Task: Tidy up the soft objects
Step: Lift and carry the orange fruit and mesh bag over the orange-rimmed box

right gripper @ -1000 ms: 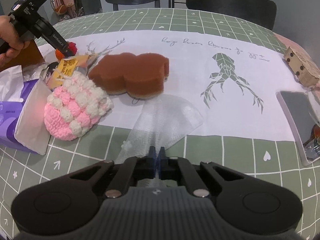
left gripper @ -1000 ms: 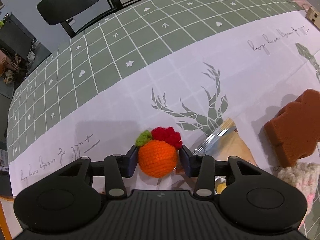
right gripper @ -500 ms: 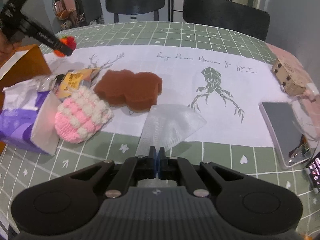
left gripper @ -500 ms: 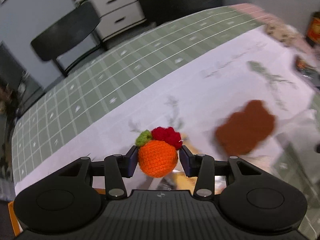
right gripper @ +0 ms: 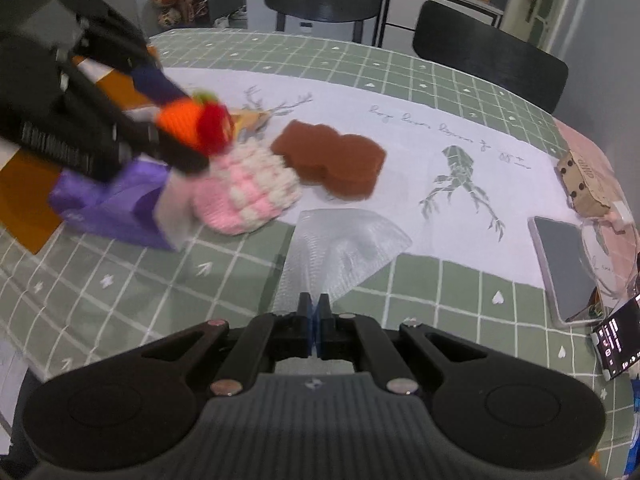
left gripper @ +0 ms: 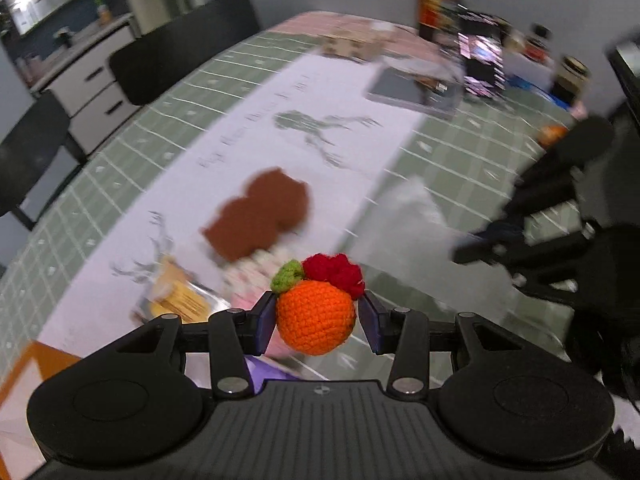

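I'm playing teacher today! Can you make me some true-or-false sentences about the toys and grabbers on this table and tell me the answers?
1. The left gripper holds the orange crochet ball. True.
2. The right gripper is wide open. False: it is shut, pinching the clear plastic bag.
3. The brown sponge lies on the table. True.
4. The pink knitted toy is inside the bag. False: it lies on the tablecloth beside the sponge.

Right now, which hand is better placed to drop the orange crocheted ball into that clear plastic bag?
Left. The left gripper is shut on the orange crocheted ball above the table. The right gripper is shut on the edge of the clear plastic bag, so it probably only holds the bag.
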Available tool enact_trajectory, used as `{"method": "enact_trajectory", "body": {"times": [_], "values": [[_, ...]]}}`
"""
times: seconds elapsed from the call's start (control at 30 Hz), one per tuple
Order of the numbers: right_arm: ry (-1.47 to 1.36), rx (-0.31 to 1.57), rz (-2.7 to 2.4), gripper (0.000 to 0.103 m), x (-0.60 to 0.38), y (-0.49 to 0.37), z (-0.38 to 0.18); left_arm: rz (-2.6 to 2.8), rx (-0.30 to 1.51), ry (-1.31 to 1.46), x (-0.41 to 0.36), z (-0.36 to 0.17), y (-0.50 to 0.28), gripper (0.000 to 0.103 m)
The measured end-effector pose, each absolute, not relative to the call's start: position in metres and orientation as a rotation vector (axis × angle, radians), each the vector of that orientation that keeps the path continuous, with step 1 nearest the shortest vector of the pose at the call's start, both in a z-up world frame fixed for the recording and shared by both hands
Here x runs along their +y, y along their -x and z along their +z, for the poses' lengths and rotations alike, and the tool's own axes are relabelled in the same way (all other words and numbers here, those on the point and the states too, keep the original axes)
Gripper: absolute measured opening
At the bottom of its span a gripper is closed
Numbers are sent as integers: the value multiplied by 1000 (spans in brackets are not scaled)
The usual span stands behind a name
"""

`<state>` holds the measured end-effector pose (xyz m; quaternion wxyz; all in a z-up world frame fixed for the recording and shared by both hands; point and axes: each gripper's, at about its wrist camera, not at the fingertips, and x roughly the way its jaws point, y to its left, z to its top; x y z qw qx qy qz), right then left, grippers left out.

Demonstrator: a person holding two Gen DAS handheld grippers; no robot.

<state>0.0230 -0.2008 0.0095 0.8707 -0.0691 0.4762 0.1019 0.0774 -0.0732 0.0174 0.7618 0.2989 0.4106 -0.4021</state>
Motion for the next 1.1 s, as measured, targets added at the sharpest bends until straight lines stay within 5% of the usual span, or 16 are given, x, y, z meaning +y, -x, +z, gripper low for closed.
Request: {"method": "enact_trajectory", "body": {"times": [0.47,1.1], "values": [[296,1071,453,0,-98,35,4,-885,991,-608,43,-20,5,50],[394,779,731,0,48,5,125,-599,807,-479,187,92,-3,50]]}}
